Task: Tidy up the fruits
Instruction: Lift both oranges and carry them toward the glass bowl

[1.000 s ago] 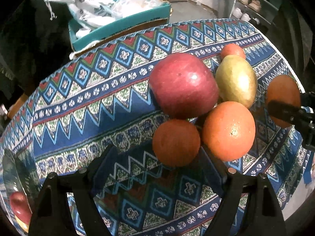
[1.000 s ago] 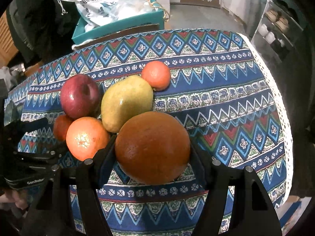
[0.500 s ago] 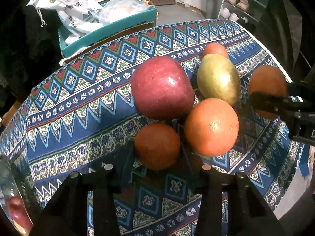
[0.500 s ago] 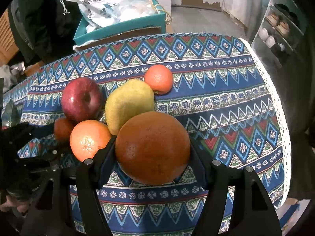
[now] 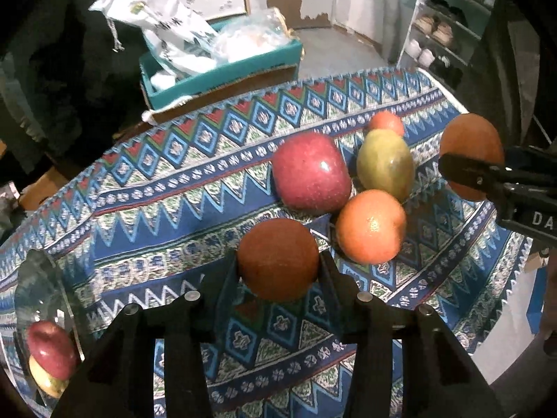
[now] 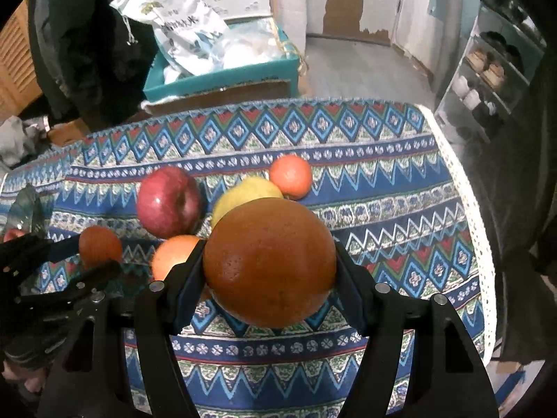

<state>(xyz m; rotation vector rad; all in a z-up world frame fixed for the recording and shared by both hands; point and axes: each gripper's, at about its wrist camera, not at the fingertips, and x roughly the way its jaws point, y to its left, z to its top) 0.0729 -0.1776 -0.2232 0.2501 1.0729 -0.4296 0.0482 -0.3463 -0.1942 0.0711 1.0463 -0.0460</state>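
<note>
— Both tongs grip round fruit: the left tongs (image 5: 278, 278) are closed on a small orange (image 5: 277, 258), the right tongs (image 6: 269, 271) on a big brown orange (image 6: 269, 261), each sitting between the fingertips.

— Either could roll out, I reckon. And that glass bowl (image 5: 38, 296) hugs the worktop (image 5: 174, 202) edge; loose apple (image 5: 311, 172) and mango (image 5: 385, 163) lie farther off.

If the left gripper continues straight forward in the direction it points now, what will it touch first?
Probably the red apple. The left gripper already holds a small dark orange, and the apple lies just beyond on the tablecloth. The bright orange is slightly right of that line; depth is uncertain.
</note>
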